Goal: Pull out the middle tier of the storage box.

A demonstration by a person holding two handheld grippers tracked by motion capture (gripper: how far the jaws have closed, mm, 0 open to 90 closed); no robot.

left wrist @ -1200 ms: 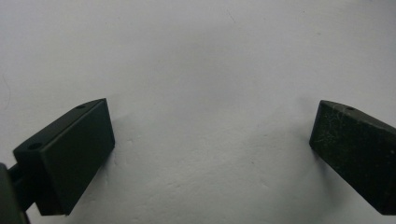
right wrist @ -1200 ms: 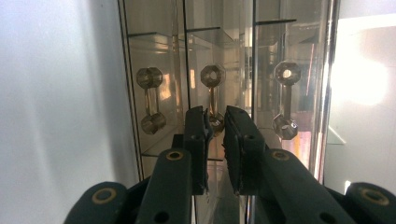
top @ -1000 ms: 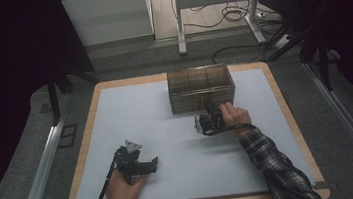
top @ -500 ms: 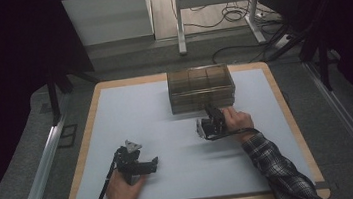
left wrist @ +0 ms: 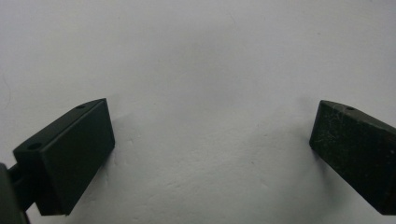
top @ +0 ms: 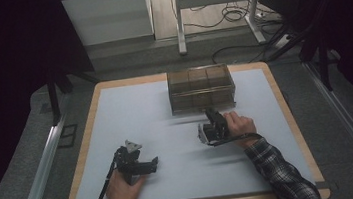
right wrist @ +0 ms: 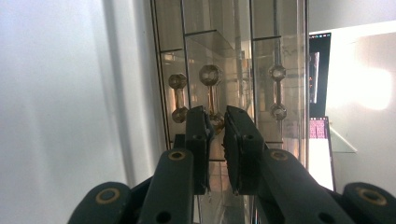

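Note:
A clear brownish drawer box (top: pixel 201 87) stands at the far middle of the white mat (top: pixel 165 111). My right gripper (top: pixel 211 114) reaches its front face, held by a hand with a plaid sleeve. In the right gripper view the box's drawer fronts carry dumbbell-shaped handles, and my right gripper (right wrist: pixel 215 122) is shut on the middle handle (right wrist: pixel 210 83). Two other handles (right wrist: pixel 178 97) (right wrist: pixel 277 92) flank it. My left gripper (top: pixel 140 165) rests low on the near left of the mat. Its fingers (left wrist: pixel 70 156) stand wide open over bare mat.
The mat lies on a wooden board (top: pixel 90 114) with grey floor around it. A metal rail (top: pixel 45 159) runs along the left, and a desk frame (top: pixel 214 4) with cables stands beyond the far edge.
My right gripper has drawn back a little toward the person, still at the box's front. The left gripper has stayed put.

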